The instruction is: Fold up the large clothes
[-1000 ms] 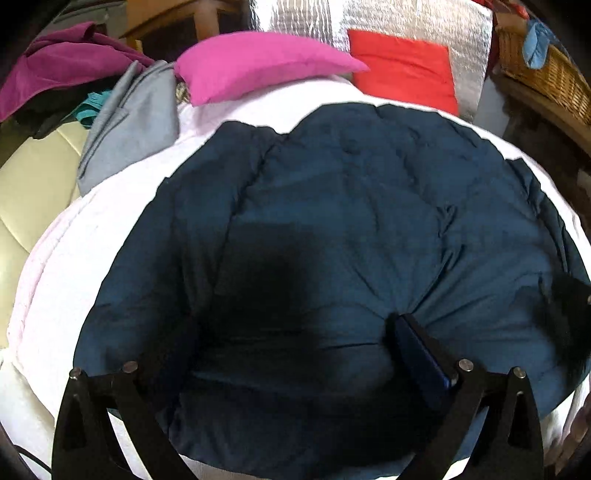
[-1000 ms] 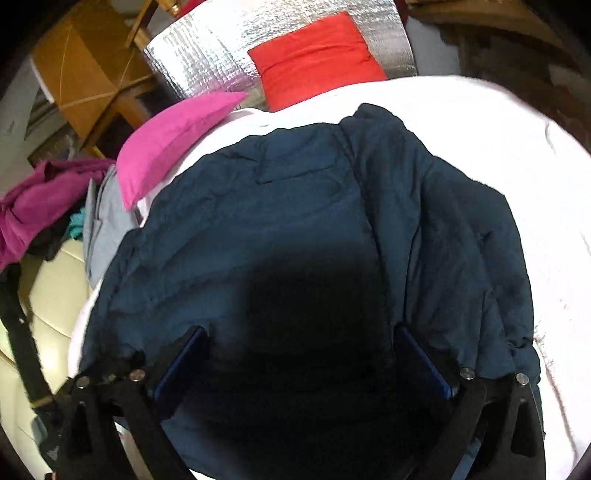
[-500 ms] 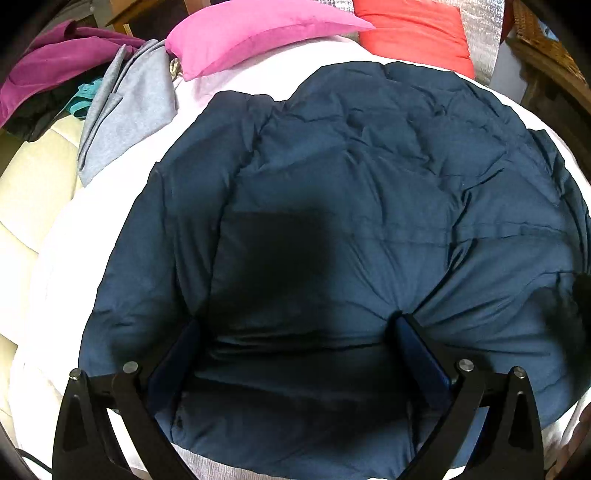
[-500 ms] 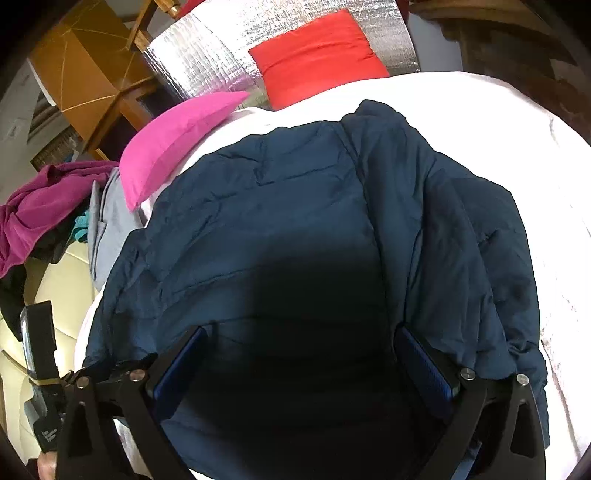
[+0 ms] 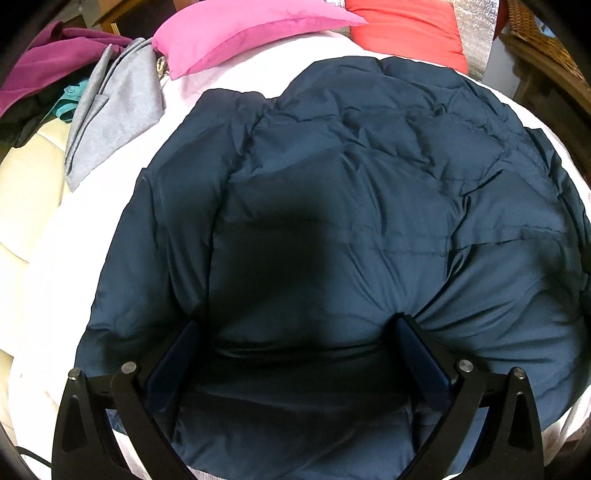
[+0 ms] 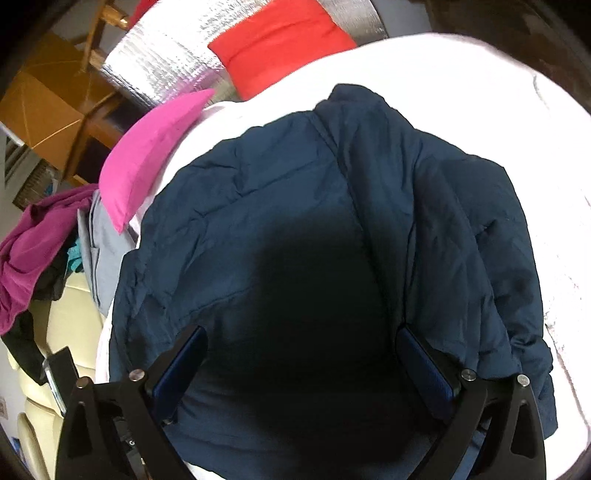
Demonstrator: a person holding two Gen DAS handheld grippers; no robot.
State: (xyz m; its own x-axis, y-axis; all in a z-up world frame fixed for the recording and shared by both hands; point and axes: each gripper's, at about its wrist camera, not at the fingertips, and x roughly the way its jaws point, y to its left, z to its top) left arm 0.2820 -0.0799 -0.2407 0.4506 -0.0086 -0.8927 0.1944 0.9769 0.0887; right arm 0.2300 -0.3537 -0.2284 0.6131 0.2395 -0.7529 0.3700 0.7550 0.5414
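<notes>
The navy quilted jacket point(image 5: 332, 221) lies spread flat over the white bedding point(image 5: 44, 266), filling most of both wrist views; its stitched panels run in horizontal bands and a sleeve is laid along each side of the body. My left gripper point(image 5: 297, 332) hangs above the near hem of the jacket with its fingers point(image 5: 173, 365) spread wide, the blue pads facing each other across a broad stretch of dark fabric and gripping nothing. My right gripper point(image 6: 301, 345) is placed likewise over the jacket's near part, its fingers point(image 6: 424, 373) also wide apart and empty; whether the tips touch the cloth cannot be told from either view. A dark shadow falls on the jacket just ahead of each pair of fingers. Beyond the jacket's far edge rest a pink pillow point(image 5: 240, 33) and a red pillow point(image 5: 406, 29), the red one leaning against a silver quilted panel point(image 6: 162, 62). At the left edge of the bed lies a grey garment point(image 5: 114, 107), and past it a magenta garment point(image 5: 40, 70) is heaped on a cream cushioned seat point(image 5: 26, 192).
</notes>
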